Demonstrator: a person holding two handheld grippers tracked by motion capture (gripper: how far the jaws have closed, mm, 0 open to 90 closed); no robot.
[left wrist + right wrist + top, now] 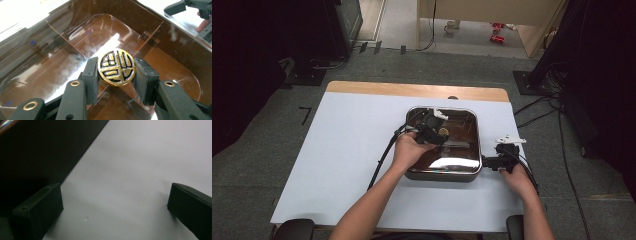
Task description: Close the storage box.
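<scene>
Centre of the high view: wooden table (362, 88) under a pale sheet (337, 160), reaching from mid-frame to the bottom edge. On the sheet, right of centre, a square pan (464, 175) with mirror-bright walls and a brown glossy inside split into compartments. At the pan's left rim, left gripper (432, 134) tipped down into it, cable trailing toward lower left. In the left gripper view, centre frame, 2 black pads clamped on either edge of a round gold-and-black medallion (116, 67), held upright over the brown floor; touching the floor or not, hard to tell. Just off the pan's lower right corner, right gripper (489, 162) low over the sheet, pointing left toward the pan wall. In the right gripper view, jaws spread wide at lower left and lower right, bare sheet between.
</scene>
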